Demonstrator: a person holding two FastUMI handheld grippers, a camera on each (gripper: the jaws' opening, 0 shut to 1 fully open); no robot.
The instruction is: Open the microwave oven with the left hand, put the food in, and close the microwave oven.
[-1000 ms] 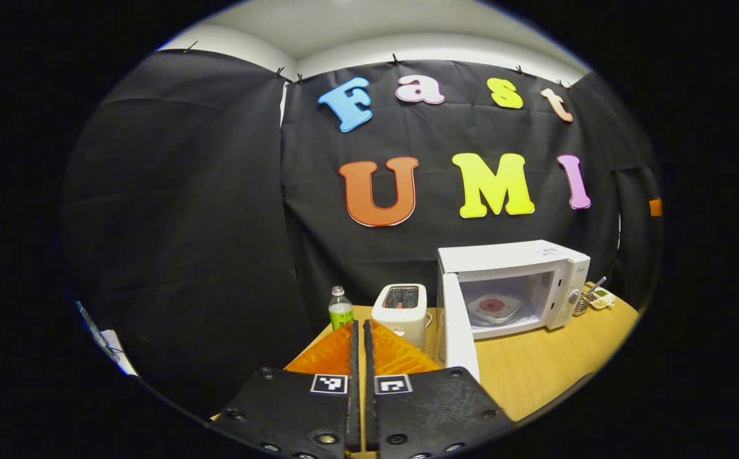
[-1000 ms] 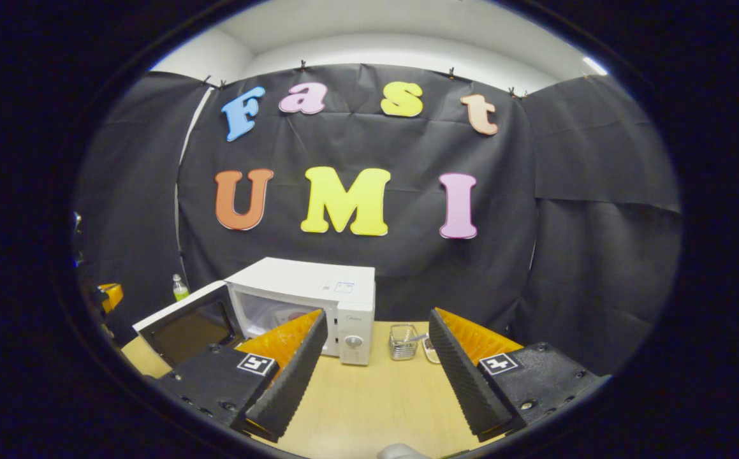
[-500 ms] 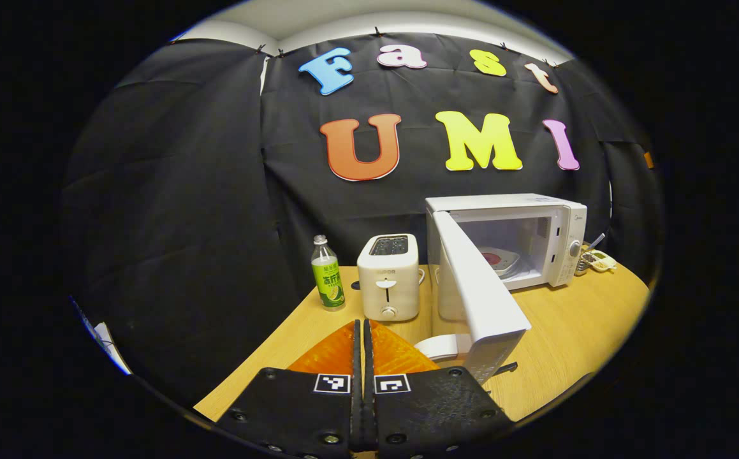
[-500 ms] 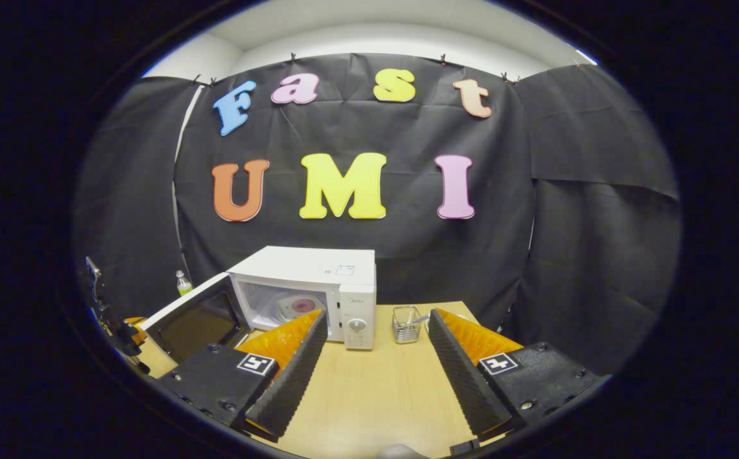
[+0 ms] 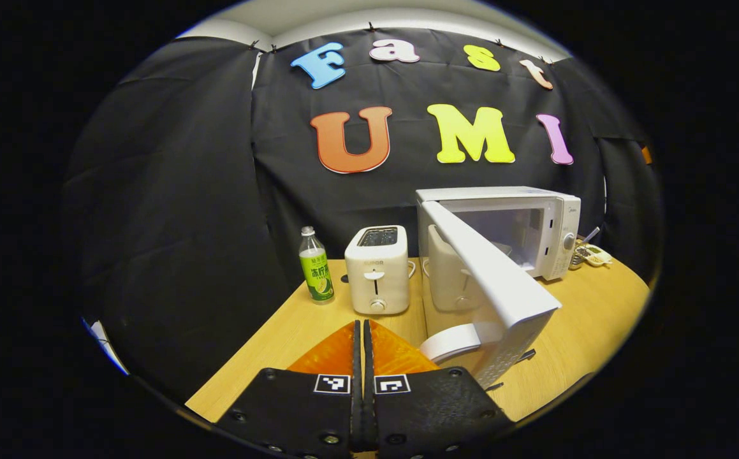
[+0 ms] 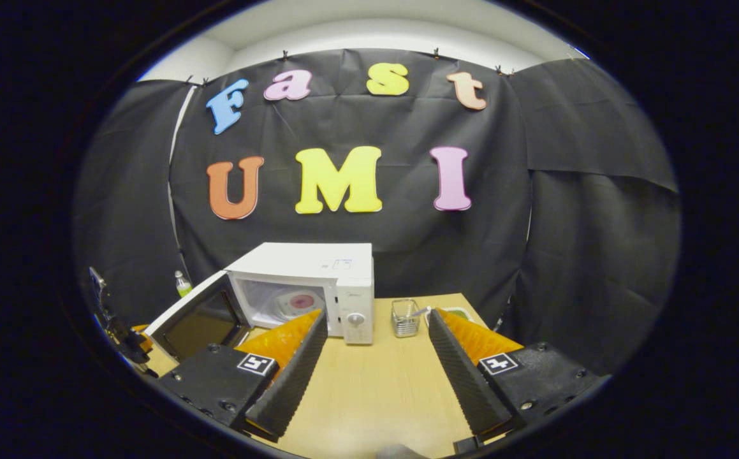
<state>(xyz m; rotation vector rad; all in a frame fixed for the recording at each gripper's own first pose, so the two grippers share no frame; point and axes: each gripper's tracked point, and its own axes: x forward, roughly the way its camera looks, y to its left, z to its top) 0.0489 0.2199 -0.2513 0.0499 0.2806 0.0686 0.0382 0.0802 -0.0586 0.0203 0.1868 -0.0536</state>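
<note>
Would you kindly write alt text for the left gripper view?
A white microwave stands on a wooden table, its door swung open toward the shut left gripper. Left of it stand a white toaster and a green-labelled bottle.

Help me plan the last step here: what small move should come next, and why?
Probably push the door shut with the left gripper. The plate of food already sits inside the microwave, the door stands partly open, and the left gripper, fingers together, is just beside the door's handle.
</note>
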